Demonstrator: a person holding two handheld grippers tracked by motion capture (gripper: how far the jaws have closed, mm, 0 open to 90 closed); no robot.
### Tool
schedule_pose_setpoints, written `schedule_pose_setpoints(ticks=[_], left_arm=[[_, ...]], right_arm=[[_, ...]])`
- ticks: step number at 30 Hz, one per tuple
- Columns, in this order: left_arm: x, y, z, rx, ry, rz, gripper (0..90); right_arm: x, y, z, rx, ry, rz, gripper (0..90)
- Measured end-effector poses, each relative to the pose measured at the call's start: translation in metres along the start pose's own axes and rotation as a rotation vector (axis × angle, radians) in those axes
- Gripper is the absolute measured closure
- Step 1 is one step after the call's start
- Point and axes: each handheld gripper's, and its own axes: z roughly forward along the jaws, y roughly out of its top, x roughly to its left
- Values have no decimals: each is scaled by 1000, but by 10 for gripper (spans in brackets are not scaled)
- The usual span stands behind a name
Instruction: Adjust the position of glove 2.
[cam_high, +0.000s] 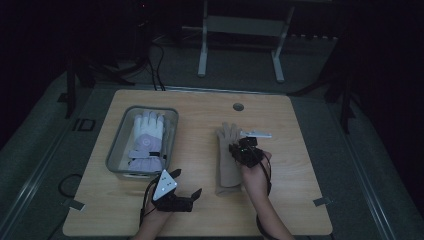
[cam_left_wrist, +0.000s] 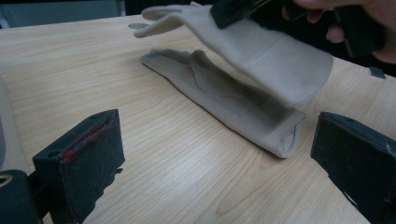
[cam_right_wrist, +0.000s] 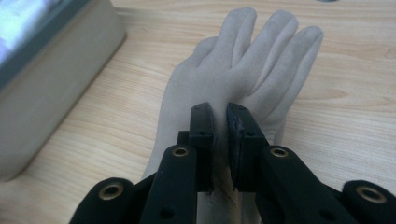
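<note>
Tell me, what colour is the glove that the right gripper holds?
The glove is plain beige, with no pattern. The right gripper view shows it best.

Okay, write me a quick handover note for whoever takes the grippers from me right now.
Right gripper: shut on the upper beige glove, lifting it off the second beige glove lying flat on the table.
Left gripper: open, holding nothing, near the table's front edge.
Grey bin: already holds a white and lilac glove pair.
Left: probably both beige gloves into the bin.
</note>
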Motion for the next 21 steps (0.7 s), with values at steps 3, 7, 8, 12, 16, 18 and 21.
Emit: schedule_pose_setpoints(ticks=[3, 7, 8, 12, 16, 18, 21], left_arm=[[0, 0, 0, 2, 0, 3, 29], [-1, 0, 0, 2, -1, 4, 29], [-1, 0, 0, 1, -1, 3, 29], [-1, 0, 0, 3, -3, 4, 29], [-1, 0, 1, 7, -5, 6, 29], [-1, 0, 1, 7, -6, 6, 29], [-1, -1, 1, 8, -5, 4, 29]], right_arm=[[-1, -5, 9, 18, -5, 12, 810], [-1, -10, 18, 42, -5, 21, 808], [-3, -15, 24, 69, -5, 31, 803], [-8, -21, 29, 87, 6, 47, 784], [-6, -22, 29, 91, 20, 56, 790], [-6, -21, 27, 85, 24, 61, 800], [-4, -20, 24, 72, 36, 69, 810]])
